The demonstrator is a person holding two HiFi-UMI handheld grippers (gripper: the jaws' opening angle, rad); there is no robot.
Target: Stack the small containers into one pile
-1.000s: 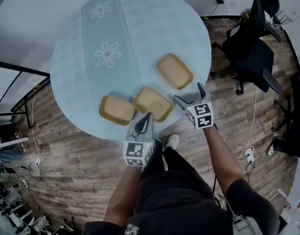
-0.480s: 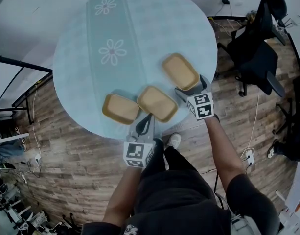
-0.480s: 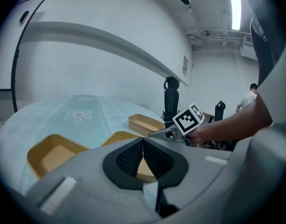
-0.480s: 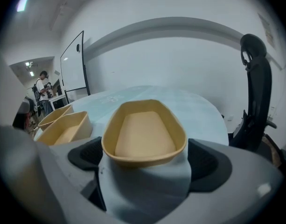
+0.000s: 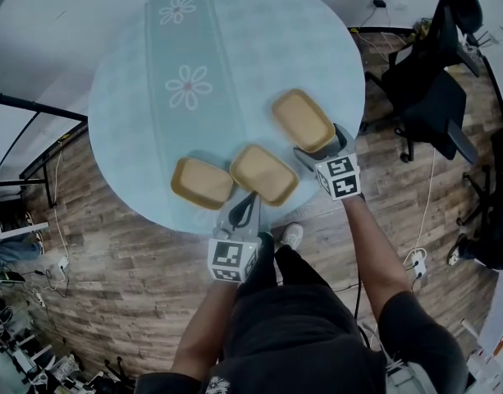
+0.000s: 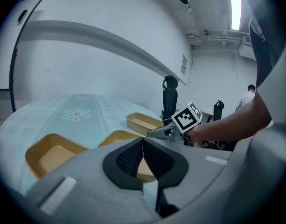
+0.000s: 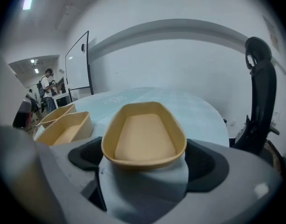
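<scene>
Small containers, three, tan and shallow, none stacked; all sit on the round table near the person's edge. The head view gives the layout: left container and middle container just beside each other, right container apart from them. That view does not settle the jaws; the gripper views do. In the right gripper view the right gripper has its jaws wide apart, having just been opening, with the right container's near end between the pads, not squeezed. In the left gripper view the left gripper has its pads together with nothing between them; it sits at the table edge in front of the middle container. It also shows the right gripper's marker cube beside the right container.
</scene>
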